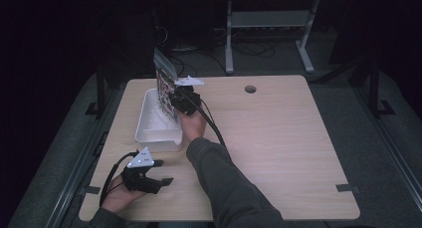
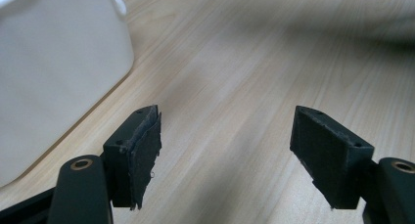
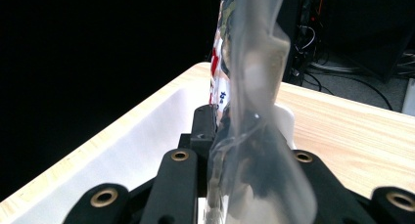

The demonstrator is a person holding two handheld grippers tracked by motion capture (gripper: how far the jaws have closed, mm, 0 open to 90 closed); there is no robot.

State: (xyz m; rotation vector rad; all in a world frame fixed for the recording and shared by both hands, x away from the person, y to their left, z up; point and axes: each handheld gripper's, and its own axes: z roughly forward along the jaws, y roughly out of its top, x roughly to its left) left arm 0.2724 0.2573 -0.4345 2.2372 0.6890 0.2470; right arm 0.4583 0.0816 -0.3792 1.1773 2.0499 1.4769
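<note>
Right claw point(image 1: 175, 96) clamped on packet point(image 1: 164, 86)

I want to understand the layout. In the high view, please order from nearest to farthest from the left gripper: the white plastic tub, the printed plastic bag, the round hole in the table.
1. White plastic tub: just beyond the left gripper, on the table's left side.
2. Printed plastic bag: above the tub's far end, clamped in the right gripper.
3. Round hole in the wooden table: near the far edge, toward the right.

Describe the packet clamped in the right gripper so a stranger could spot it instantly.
Start at the white plastic tub on the wooden table's left side. Above it, the right gripper holds a flat clear-plastic packet with red-and-white print, the one thing held off the table.
</note>
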